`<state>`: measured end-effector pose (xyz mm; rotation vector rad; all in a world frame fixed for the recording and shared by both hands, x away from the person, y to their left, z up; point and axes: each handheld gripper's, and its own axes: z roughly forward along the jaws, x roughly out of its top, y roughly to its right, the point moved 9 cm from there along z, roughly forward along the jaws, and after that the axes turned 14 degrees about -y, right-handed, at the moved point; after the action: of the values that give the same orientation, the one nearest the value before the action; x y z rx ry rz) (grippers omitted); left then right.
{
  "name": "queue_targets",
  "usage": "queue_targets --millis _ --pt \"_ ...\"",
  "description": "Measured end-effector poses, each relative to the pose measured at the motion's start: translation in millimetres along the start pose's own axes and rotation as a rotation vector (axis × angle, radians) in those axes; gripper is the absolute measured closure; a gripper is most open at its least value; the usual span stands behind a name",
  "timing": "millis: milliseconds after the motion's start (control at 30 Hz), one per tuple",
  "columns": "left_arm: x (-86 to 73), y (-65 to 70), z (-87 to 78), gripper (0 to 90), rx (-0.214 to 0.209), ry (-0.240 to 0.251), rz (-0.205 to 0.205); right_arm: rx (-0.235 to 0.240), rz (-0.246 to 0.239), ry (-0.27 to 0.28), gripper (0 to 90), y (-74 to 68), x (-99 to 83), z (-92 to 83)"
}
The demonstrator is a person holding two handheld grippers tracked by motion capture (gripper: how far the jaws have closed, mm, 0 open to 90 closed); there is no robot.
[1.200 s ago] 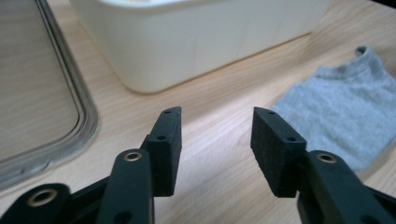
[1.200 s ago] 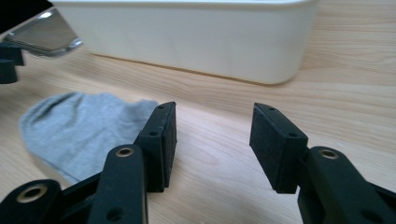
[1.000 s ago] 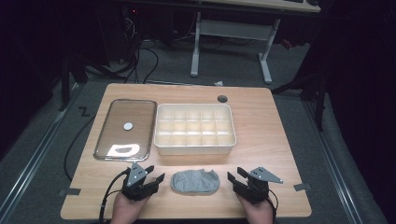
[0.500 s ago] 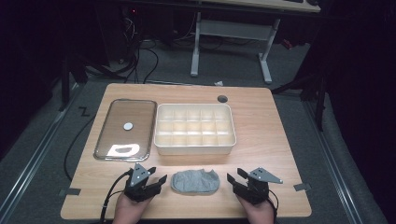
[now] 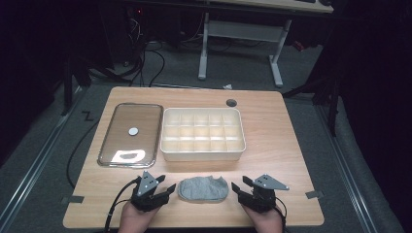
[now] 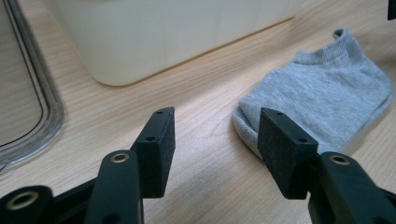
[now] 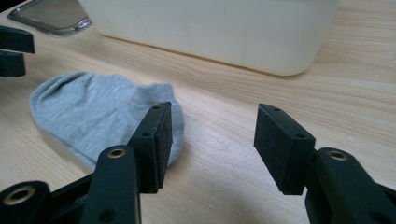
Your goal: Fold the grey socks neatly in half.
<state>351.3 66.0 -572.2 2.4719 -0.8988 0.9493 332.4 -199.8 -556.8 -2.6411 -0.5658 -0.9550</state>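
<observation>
A grey ankle sock [image 5: 203,189] lies flat near the table's front edge, between my two grippers. My left gripper [image 5: 165,183] rests on the table just left of it, open. In the left gripper view the sock [image 6: 322,102] lies past the right jaw and bare wood shows between the jaws of the left gripper [image 6: 215,140], which have just been closing slightly. My right gripper [image 5: 239,183] rests just right of the sock, open. Its jaws have just been opening, with only table between them [image 7: 212,140]. The sock [image 7: 98,112] lies behind its left jaw.
A cream box [image 5: 203,148] divided into several compartments stands behind the sock at mid-table. A clear lid [image 5: 131,131] lies flat to its left. A round cable hole [image 5: 231,102] sits at the table's back. Bare wood lies right of the box.
</observation>
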Motion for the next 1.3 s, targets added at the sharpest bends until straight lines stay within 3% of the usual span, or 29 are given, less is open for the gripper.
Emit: queue_targets --millis 167,200,333,400,533,667,900,967,1167,1200,1300 --pt "2.2 7.4 2.1 48.9 -0.033 0.004 -0.004 0.022 -0.024 -0.021 53.0 -10.4 2.5 3.3" --pt "5.1 13.4 3.6 50.5 -0.035 0.009 0.017 0.027 -0.035 -0.039 53.6 -15.8 2.4 7.1" --pt "8.0 21.6 8.2 55.1 -0.025 -0.006 0.054 0.031 -0.042 -0.077 53.7 -23.1 -0.2 14.0" --pt "8.0 23.3 11.6 55.6 -0.021 -0.015 0.049 0.039 -0.03 -0.122 53.7 -26.6 -5.4 20.8" --pt "9.8 28.8 18.9 57.6 -0.012 -0.041 0.063 0.042 -0.025 -0.15 54.0 -30.5 -9.3 27.2" --pt "7.1 30.2 23.7 64.2 -0.004 -0.073 0.066 0.042 -0.028 -0.155 53.1 -34.0 -8.1 31.2" --pt "-0.5 25.8 26.3 74.0 0.023 -0.117 0.074 0.0 -0.039 -0.181 55.1 -36.3 -8.8 42.1" --pt "-2.7 23.4 24.3 75.6 0.02 -0.121 0.062 -0.011 -0.064 -0.168 60.4 -37.5 -9.7 42.4" --pt "-8.7 18.4 18.4 75.1 -0.002 -0.127 0.049 0.021 -0.089 -0.163 70.8 -41.5 -11.7 41.8" --pt "-9.4 18.2 17.7 74.7 -0.003 -0.125 0.048 0.043 -0.091 -0.166 77.1 -44.3 -12.1 42.1" --pt "-9.8 18.9 17.2 74.6 0.002 -0.124 0.055 0.054 -0.096 -0.167 79.8 -45.8 -12.4 42.1"
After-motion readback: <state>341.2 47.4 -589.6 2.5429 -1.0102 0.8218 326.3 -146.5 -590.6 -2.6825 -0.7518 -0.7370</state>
